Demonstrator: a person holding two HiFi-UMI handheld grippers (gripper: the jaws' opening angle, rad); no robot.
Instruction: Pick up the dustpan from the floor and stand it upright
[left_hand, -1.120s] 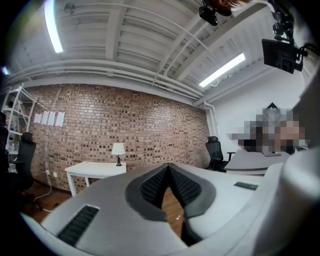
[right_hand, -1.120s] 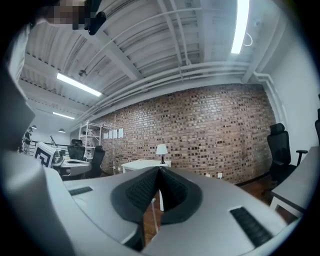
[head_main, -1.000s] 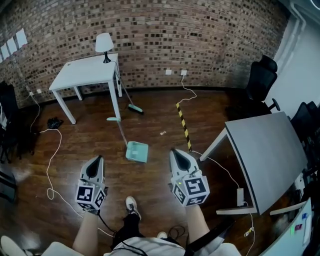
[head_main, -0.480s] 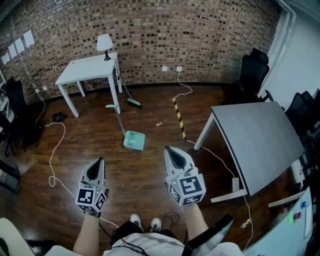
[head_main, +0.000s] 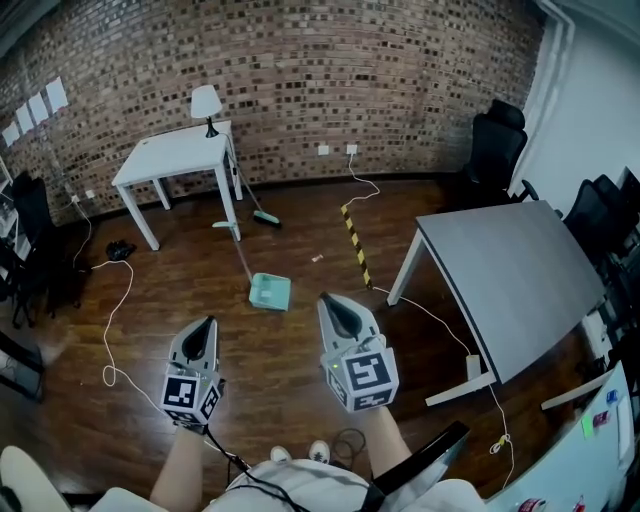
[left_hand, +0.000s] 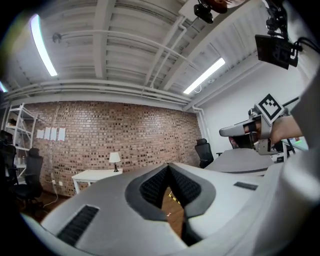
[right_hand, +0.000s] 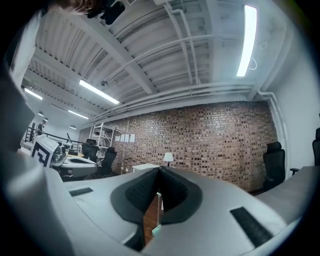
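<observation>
A teal dustpan (head_main: 271, 292) lies flat on the dark wood floor, its long handle (head_main: 240, 255) running away towards the white table. Through the right gripper's jaw gap a corner of the dustpan (right_hand: 156, 229) shows. My left gripper (head_main: 207, 323) is held level, short of the pan and to its left, jaws shut and empty; in its own view the left gripper (left_hand: 168, 167) has its pads meeting at the tip. My right gripper (head_main: 329, 301) hovers level to the right of the pan, apart from it; the right gripper (right_hand: 159, 170) is also shut with nothing held.
A white table (head_main: 175, 160) with a lamp (head_main: 205, 102) stands by the brick wall, a broom (head_main: 262, 216) leaning beside it. A grey table (head_main: 500, 270) fills the right. A black-yellow strip (head_main: 355, 245) and white cables (head_main: 110, 320) lie on the floor. Office chairs (head_main: 497, 150) stand behind.
The person has stepped and brought both feet together. Both grippers moved along and rose slightly, the right one shifting left in view. The dustpan lies as before.
</observation>
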